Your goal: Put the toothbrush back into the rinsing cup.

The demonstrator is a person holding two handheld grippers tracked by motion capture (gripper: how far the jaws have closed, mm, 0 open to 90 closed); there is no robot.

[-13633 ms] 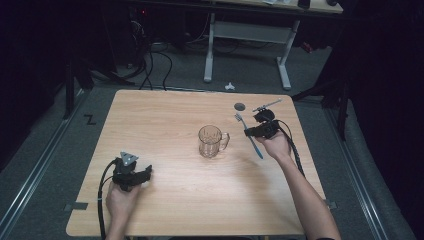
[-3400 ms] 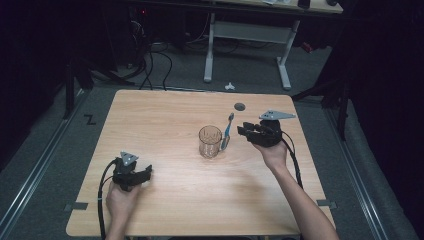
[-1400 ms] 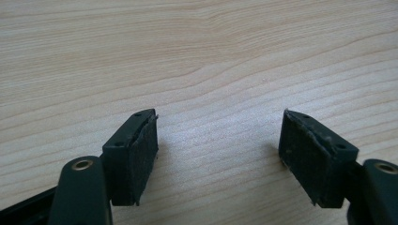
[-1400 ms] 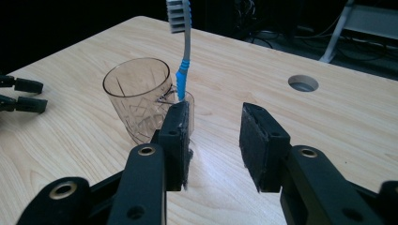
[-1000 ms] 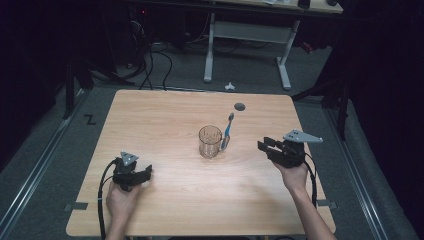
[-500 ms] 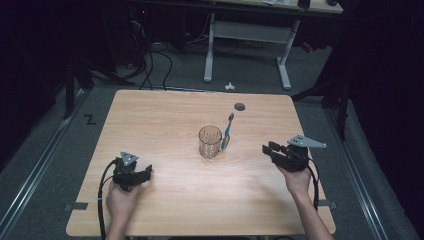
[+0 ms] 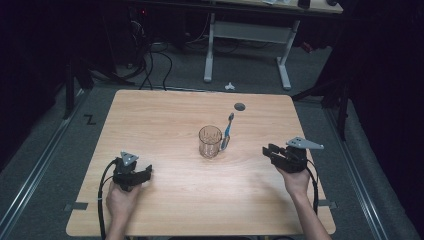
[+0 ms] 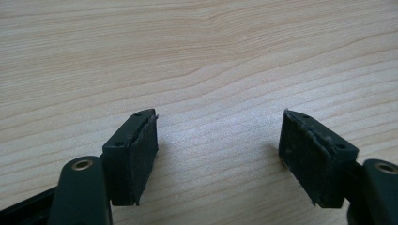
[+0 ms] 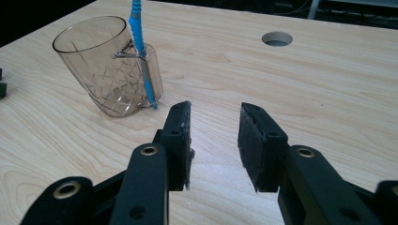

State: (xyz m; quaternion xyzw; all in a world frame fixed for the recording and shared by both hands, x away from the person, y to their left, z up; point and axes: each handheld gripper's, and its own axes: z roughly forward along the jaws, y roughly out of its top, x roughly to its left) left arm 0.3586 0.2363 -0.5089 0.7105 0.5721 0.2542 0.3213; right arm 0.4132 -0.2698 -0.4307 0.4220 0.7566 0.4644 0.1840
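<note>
Grippers number two. Left gripper [image 7: 145, 173] rests near the table's [image 7: 165, 110] front left corner, jaws spread wide over bare wood. At mid-table stands one clear mug [image 7: 210, 141] with one blue toothbrush [image 7: 227, 131] leaning at its handle side. Right gripper [image 7: 269, 150], just narrowing its jaws, grasps nothing.
</note>
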